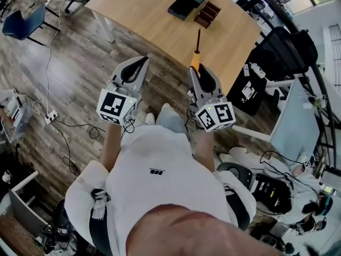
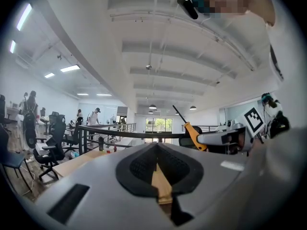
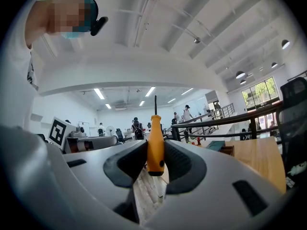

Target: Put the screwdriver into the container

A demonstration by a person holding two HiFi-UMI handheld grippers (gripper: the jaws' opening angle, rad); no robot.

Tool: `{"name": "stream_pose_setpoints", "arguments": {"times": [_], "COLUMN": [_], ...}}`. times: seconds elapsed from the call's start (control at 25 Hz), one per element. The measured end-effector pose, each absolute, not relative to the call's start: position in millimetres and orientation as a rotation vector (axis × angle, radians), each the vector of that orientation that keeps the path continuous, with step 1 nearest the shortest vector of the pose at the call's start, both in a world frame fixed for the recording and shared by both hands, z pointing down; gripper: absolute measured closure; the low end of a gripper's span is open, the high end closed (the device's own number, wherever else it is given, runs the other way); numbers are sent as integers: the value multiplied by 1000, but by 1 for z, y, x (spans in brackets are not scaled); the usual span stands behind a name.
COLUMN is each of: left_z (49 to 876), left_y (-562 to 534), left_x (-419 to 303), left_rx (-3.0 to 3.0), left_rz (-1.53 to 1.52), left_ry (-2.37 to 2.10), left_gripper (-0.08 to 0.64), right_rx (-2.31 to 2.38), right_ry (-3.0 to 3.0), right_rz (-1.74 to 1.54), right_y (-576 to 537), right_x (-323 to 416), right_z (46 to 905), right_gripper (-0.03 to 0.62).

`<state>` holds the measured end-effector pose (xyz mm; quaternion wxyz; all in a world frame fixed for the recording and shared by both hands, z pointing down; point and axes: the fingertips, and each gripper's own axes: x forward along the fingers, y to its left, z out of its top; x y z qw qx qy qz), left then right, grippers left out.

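Head view: screwdriver point(image 1: 195, 59) is off the table point(image 1: 144, 15), sticking out of the right gripper point(image 1: 196, 71) with its shaft toward the container point(image 1: 208, 14), well apart. Left gripper point(image 1: 141, 61) is alongside.

Left gripper view: jaws together, nothing between them.

Right gripper view: jaws part open, pads clamped on the orange handle, shaft pointing away. The grip looks low on the handle, though the lens distorts.

Judgement: light, stiff tool. The smooth handle may pivot, so mid-handle is the better hold.

a blue chair point(image 1: 21, 20) stands near the wooden table point(image 1: 144, 15)
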<state>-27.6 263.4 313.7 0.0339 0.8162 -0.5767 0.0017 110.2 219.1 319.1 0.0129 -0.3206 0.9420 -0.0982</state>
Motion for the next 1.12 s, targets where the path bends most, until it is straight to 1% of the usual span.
{"name": "stream_pose_setpoints", "arguments": {"times": [0.6, 1.12], "left_z": [324, 329], "left_y": [177, 60], "left_x": [-41, -60], "left_rx": [2507, 2454], "left_rz": [14, 24], "left_ry": [-1775, -1792], "left_gripper": [554, 554], "right_rx": [-986, -921], "right_ry": [2931, 2973], "right_rz": [-302, -351], "right_y": [132, 11], "right_x": [94, 65], "right_z": [331, 330], "right_gripper": [488, 488]}}
